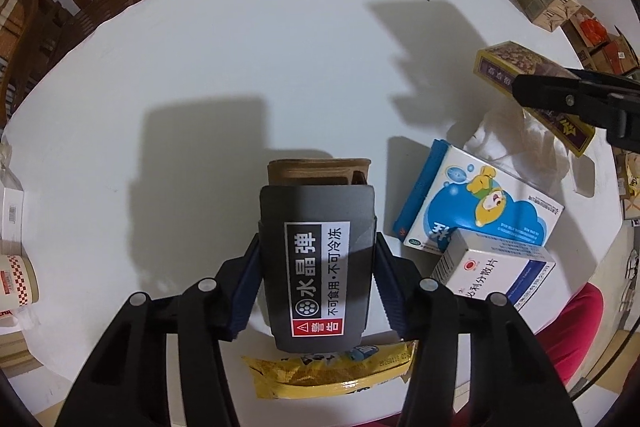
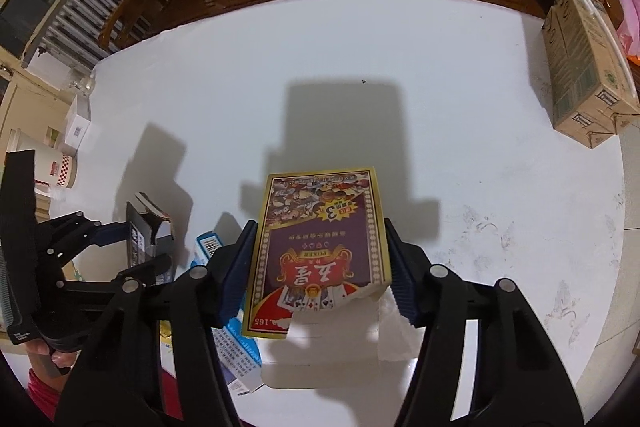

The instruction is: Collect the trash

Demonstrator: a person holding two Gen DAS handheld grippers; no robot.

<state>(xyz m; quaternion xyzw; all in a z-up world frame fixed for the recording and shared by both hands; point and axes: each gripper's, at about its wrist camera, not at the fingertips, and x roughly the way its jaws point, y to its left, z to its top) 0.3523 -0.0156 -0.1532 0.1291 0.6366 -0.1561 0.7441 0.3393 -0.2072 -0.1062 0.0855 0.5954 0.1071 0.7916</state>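
gripping grey box (image 1: 316, 267), left tool (image 1: 316, 277); right tool (image 2: 320, 275) clamping card box (image 2: 320, 255)

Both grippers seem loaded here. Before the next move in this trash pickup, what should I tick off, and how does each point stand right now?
1. Left gripper clamped on the grey cardboard box with the warning label: ok.
2. Right gripper clamped on the purple and yellow playing-card box: ok.
3. Card box clear of the white round table: cannot tell.
4. Trash container in view: not ok.
5. Blue and white cartoon box and yellow snack wrapper collected: not ok.
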